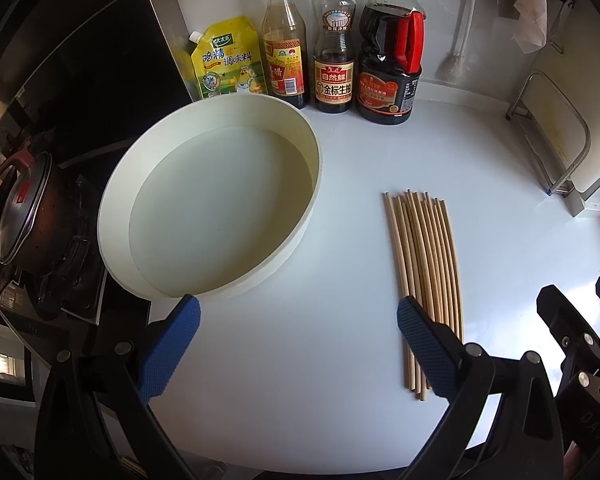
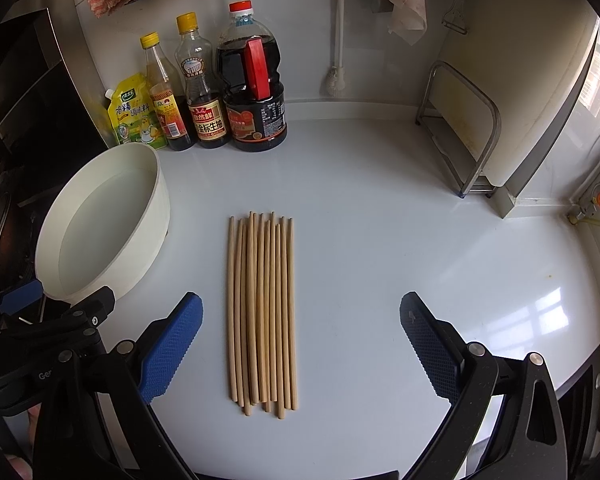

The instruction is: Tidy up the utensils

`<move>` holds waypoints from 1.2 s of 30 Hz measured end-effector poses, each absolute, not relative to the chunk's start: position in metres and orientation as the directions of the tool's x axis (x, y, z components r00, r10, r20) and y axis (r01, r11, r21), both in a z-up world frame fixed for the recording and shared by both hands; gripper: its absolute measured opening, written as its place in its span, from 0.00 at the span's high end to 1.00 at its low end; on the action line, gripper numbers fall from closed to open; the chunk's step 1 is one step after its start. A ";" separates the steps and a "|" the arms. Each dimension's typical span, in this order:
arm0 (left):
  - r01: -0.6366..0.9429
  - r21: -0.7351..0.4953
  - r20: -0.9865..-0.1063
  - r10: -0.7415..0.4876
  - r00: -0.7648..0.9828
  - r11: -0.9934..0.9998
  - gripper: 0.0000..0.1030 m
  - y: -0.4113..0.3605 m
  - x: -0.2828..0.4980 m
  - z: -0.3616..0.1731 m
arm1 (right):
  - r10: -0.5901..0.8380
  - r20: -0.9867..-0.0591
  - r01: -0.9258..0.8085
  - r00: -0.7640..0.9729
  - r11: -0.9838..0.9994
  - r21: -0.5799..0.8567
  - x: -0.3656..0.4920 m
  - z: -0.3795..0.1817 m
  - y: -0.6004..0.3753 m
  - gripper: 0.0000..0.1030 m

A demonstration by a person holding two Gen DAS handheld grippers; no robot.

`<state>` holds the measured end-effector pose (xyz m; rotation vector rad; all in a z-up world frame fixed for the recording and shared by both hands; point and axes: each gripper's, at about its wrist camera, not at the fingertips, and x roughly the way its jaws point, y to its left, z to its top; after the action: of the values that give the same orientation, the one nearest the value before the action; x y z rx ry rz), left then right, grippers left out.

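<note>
On the white countertop (image 2: 360, 240), a bundle of wooden chopsticks (image 2: 262, 312) lies flat, the sticks side by side and touching, their ends slightly uneven. To their left sits a round cream container (image 1: 220, 196), shallow and holding nothing, close to the chopsticks but apart from them. The right gripper (image 2: 300, 344) hovers above the near part of the bundle with its blue-padded jaws spread wide, the chopsticks lying between them and touching neither pad; it grips nothing. The left gripper (image 1: 298, 344) is likewise spread wide and holds nothing, its left pad in front of the container's near rim and its right pad overlapping the chopsticks in the left wrist view. Against the back wall stand a yellow seasoning pouch (image 2: 134, 114), 2 yellow-capped bottles (image 2: 202, 92) and a big dark sauce jug (image 2: 256, 96) with a red handle. A metal rack (image 2: 460, 128) stands at the right, and a lidded pot (image 1: 24, 216) rests on the stove beyond the container.
</note>
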<state>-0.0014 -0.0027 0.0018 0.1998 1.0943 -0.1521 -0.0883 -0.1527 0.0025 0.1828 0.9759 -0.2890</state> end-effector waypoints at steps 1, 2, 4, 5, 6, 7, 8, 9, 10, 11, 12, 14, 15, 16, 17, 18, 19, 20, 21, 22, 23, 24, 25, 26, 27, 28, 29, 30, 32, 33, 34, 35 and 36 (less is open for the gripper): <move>0.220 0.085 -0.892 -0.024 0.451 0.972 0.06 -0.003 -0.001 0.002 | -0.159 -0.835 0.322 0.527 0.947 0.023 -0.088 0.003 -0.153 0.08; 0.220 0.085 -0.892 -0.024 0.451 0.972 0.06 -0.003 -0.002 0.002 | -0.160 -0.835 0.322 0.527 0.947 0.022 -0.088 0.003 -0.153 0.08; 0.221 0.087 -0.892 -0.023 0.451 0.972 0.06 -0.003 -0.001 0.002 | -0.159 -0.835 0.322 0.527 0.946 0.023 -0.088 0.003 -0.153 0.08; 0.221 0.087 -0.892 -0.024 0.452 0.971 0.06 -0.003 -0.002 0.002 | -0.159 -0.835 0.322 0.527 0.946 0.022 -0.088 0.002 -0.153 0.08; 0.222 0.086 -0.891 -0.024 0.453 0.971 0.06 -0.003 -0.002 0.002 | -0.160 -0.835 0.322 0.527 0.946 0.022 -0.088 0.002 -0.153 0.08; 0.222 0.087 -0.891 -0.024 0.453 0.971 0.06 -0.003 -0.002 0.002 | -0.159 -0.835 0.321 0.527 0.947 0.022 -0.089 0.000 -0.152 0.08; 0.222 0.087 -0.891 -0.024 0.453 0.971 0.06 -0.003 -0.002 0.002 | -0.159 -0.835 0.321 0.527 0.947 0.022 -0.089 0.000 -0.152 0.08; 0.222 0.086 -0.891 -0.024 0.453 0.971 0.06 -0.002 -0.002 0.002 | -0.160 -0.834 0.320 0.528 0.947 0.021 -0.089 -0.001 -0.152 0.08; 0.222 0.087 -0.891 -0.024 0.453 0.971 0.06 -0.002 -0.002 0.002 | -0.161 -0.834 0.320 0.529 0.947 0.021 -0.089 -0.002 -0.152 0.08; 0.221 0.087 -0.891 -0.024 0.454 0.971 0.06 -0.002 -0.002 0.002 | -0.162 -0.833 0.320 0.530 0.947 0.020 -0.090 0.000 -0.151 0.08; 0.221 0.086 -0.891 -0.025 0.454 0.971 0.06 -0.002 -0.002 0.002 | -0.164 -0.832 0.321 0.531 0.947 0.018 -0.091 0.001 -0.151 0.08; 0.221 0.084 -0.891 -0.026 0.454 0.972 0.06 -0.003 -0.001 0.003 | -0.165 -0.830 0.321 0.533 0.947 0.018 -0.090 0.004 -0.151 0.08; 0.221 0.084 -0.890 -0.027 0.454 0.972 0.06 -0.003 -0.001 0.003 | -0.165 -0.830 0.322 0.532 0.947 0.018 -0.090 0.005 -0.151 0.08; 0.221 0.084 -0.890 -0.027 0.456 0.972 0.06 -0.004 -0.001 0.003 | -0.166 -0.830 0.322 0.532 0.947 0.017 -0.090 0.005 -0.151 0.08; 0.222 0.084 -0.889 -0.027 0.457 0.971 0.06 -0.004 -0.001 0.004 | -0.166 -0.830 0.323 0.532 0.946 0.018 -0.090 0.005 -0.151 0.08; 0.223 0.084 -0.889 -0.028 0.457 0.971 0.06 -0.003 -0.002 0.004 | -0.166 -0.831 0.323 0.532 0.946 0.018 -0.090 0.005 -0.151 0.08; 0.224 0.084 -0.889 -0.029 0.458 0.971 0.06 -0.003 -0.002 0.005 | -0.165 -0.830 0.323 0.532 0.946 0.019 -0.091 0.005 -0.152 0.08; 0.224 0.084 -0.889 -0.029 0.458 0.971 0.06 -0.003 -0.002 0.005 | -0.166 -0.830 0.323 0.532 0.946 0.019 -0.091 0.005 -0.152 0.08; 0.224 0.084 -0.889 -0.029 0.458 0.971 0.06 -0.003 -0.002 0.005 | -0.166 -0.830 0.323 0.533 0.946 0.018 -0.091 0.005 -0.152 0.08; 0.223 0.084 -0.889 -0.028 0.458 0.971 0.06 -0.003 -0.002 0.005 | -0.165 -0.830 0.322 0.533 0.946 0.019 -0.092 0.005 -0.152 0.08; 0.223 0.084 -0.889 -0.028 0.458 0.971 0.06 -0.003 -0.002 0.005 | -0.165 -0.830 0.322 0.533 0.946 0.019 -0.091 0.005 -0.152 0.08; 0.223 0.084 -0.889 -0.028 0.457 0.971 0.06 -0.003 -0.002 0.005 | -0.164 -0.830 0.322 0.533 0.946 0.019 -0.091 0.005 -0.152 0.08; 0.223 0.083 -0.889 -0.029 0.457 0.971 0.06 -0.003 -0.002 0.005 | -0.164 -0.830 0.323 0.533 0.946 0.020 -0.092 0.005 -0.152 0.08; 0.224 0.084 -0.888 -0.029 0.458 0.971 0.06 -0.003 -0.002 0.005 | -0.165 -0.830 0.323 0.533 0.946 0.019 -0.092 0.005 -0.152 0.08; 0.224 0.083 -0.888 -0.029 0.458 0.971 0.06 -0.003 -0.002 0.005 | -0.165 -0.830 0.323 0.533 0.946 0.019 -0.092 0.005 -0.152 0.08; 0.225 0.082 -0.888 -0.031 0.459 0.971 0.06 -0.003 -0.003 0.005 | -0.165 -0.830 0.323 0.532 0.946 0.020 -0.092 0.005 -0.152 0.08; 0.224 0.082 -0.888 -0.031 0.459 0.971 0.06 -0.003 -0.003 0.005 | -0.164 -0.830 0.323 0.532 0.946 0.020 -0.092 0.005 -0.152 0.08; 0.224 0.081 -0.888 -0.031 0.459 0.971 0.06 -0.003 -0.003 0.005 | -0.164 -0.830 0.322 0.534 0.946 0.020 -0.092 0.005 -0.152 0.08; 0.224 0.080 -0.888 -0.032 0.458 0.971 0.06 -0.003 -0.003 0.005 | -0.165 -0.829 0.322 0.534 0.946 0.019 -0.092 0.005 -0.152 0.08; 0.224 0.080 -0.888 -0.032 0.458 0.971 0.06 -0.004 -0.003 0.005 | -0.165 -0.829 0.322 0.534 0.946 0.019 -0.092 0.005 -0.152 0.08; 0.225 0.082 -0.888 -0.032 0.459 0.971 0.06 -0.003 -0.003 0.005 | -0.166 -0.828 0.323 0.535 0.946 0.019 -0.093 0.005 -0.151 0.08; 0.225 0.082 -0.888 -0.032 0.459 0.971 0.06 -0.003 -0.003 0.004 | -0.166 -0.828 0.323 0.535 0.946 0.019 -0.093 0.005 -0.151 0.08; 0.226 0.081 -0.888 -0.033 0.458 0.971 0.06 -0.003 -0.003 0.004 | -0.166 -0.828 0.323 0.535 0.946 0.019 -0.093 0.004 -0.151 0.08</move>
<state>-0.0035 -0.0034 0.0044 0.1978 1.0851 -0.1609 -0.0927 -0.1512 0.0043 0.1782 0.9640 -0.2932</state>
